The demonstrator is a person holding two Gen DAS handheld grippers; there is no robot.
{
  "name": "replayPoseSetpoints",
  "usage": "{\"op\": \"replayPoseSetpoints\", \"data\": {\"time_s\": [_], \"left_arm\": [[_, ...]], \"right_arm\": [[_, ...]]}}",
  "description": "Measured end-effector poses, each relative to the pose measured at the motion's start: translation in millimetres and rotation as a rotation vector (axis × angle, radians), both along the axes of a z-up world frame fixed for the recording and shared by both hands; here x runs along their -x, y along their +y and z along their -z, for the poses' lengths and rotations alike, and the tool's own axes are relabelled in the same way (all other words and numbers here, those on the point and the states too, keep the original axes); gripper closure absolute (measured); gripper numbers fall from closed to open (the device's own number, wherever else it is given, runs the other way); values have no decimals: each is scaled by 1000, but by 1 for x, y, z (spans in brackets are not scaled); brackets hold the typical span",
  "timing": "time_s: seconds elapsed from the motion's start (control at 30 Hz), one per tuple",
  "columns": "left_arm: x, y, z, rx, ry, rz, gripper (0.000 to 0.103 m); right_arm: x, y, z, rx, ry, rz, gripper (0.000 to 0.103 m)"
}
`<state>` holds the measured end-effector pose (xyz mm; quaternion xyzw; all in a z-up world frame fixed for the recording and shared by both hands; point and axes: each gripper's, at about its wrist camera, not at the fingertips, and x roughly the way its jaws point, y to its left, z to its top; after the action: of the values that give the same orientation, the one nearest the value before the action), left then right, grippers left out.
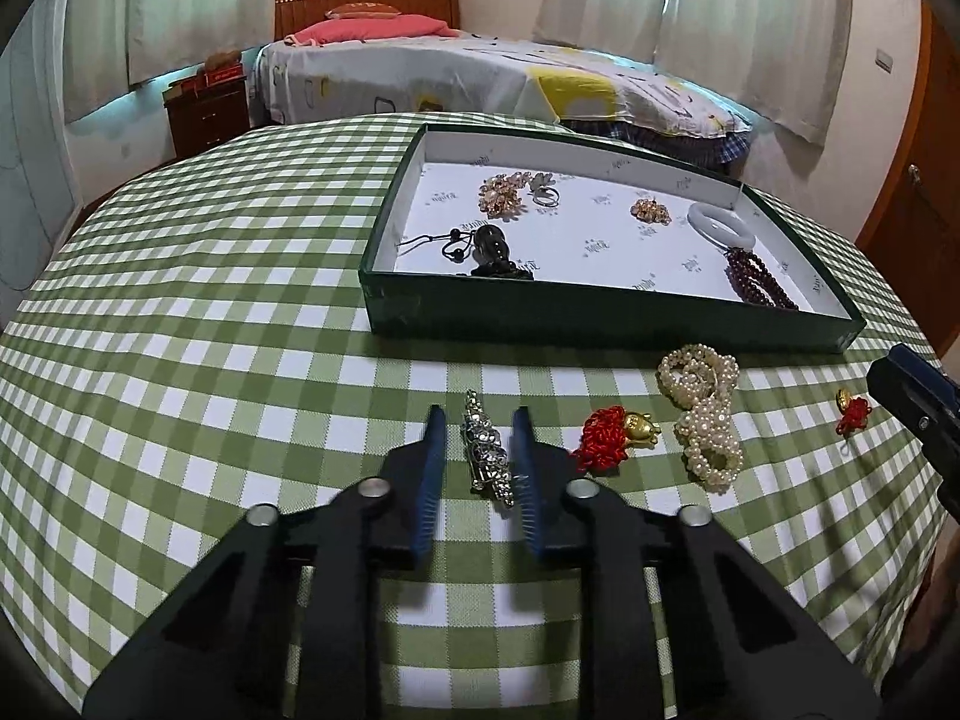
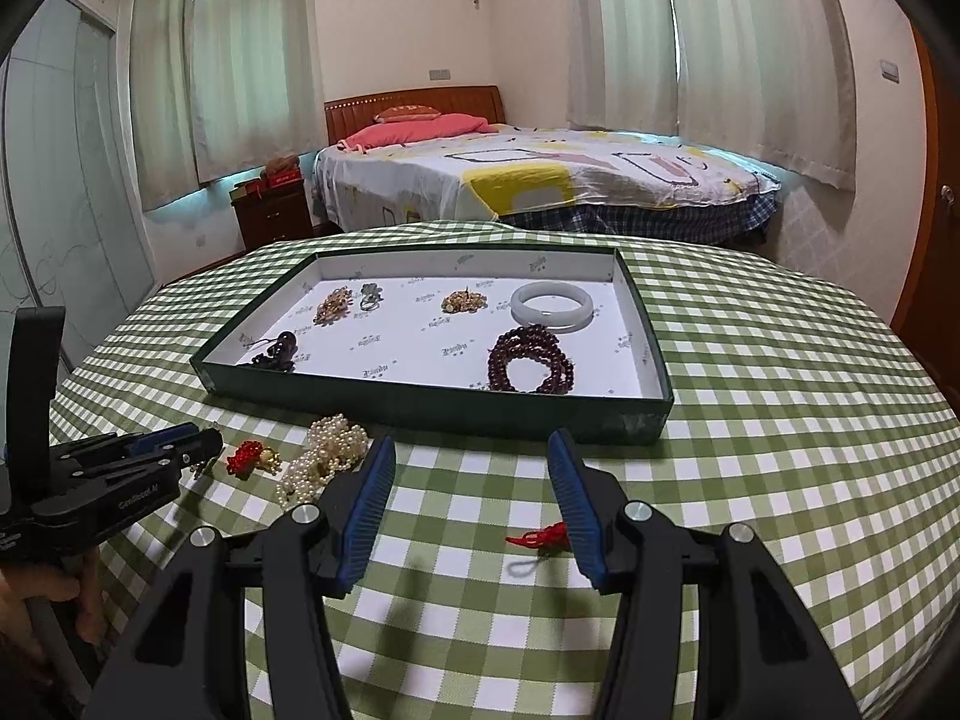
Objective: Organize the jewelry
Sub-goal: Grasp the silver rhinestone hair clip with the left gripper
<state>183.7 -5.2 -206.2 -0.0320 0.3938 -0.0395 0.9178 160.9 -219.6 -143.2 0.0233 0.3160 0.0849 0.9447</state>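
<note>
A green tray (image 1: 540,312) with a white lining (image 2: 432,408) holds brooches, a ring, a white bangle (image 2: 552,306), dark red beads (image 2: 531,360) and a dark pendant (image 1: 489,246). On the checked cloth lie a silver rhinestone brooch (image 1: 487,450), a red knot charm with gold (image 1: 612,435), a pearl strand (image 1: 702,414) and a small red charm (image 1: 852,411). My left gripper (image 1: 480,420) is open, its fingers on either side of the silver brooch. My right gripper (image 2: 474,450) is open above the cloth, the small red charm (image 2: 540,537) beside its right finger.
The table has a green-and-white checked cloth (image 2: 780,420). Its rounded edge falls away on all sides. A bed (image 2: 540,180) and a nightstand (image 2: 273,219) stand behind. The left gripper's body (image 2: 120,468) shows at the left of the right wrist view.
</note>
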Motion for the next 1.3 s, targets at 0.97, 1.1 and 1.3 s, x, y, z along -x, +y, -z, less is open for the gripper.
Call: {"op": "replayPoseSetpoints", "data": {"time_s": [0.97,1.1,1.3], "left_arm": [[25,67,-27,-6,-72,-147,91],[24,66,-25,-5,-66,-140,91],[22,62,-23,-4,-59,-134,91]], "right_arm": [[-36,70,18,14,140,-120,50],[-43,74,26,25,188,-118,51],[-42,74,31,36,207,-135,63]]}}
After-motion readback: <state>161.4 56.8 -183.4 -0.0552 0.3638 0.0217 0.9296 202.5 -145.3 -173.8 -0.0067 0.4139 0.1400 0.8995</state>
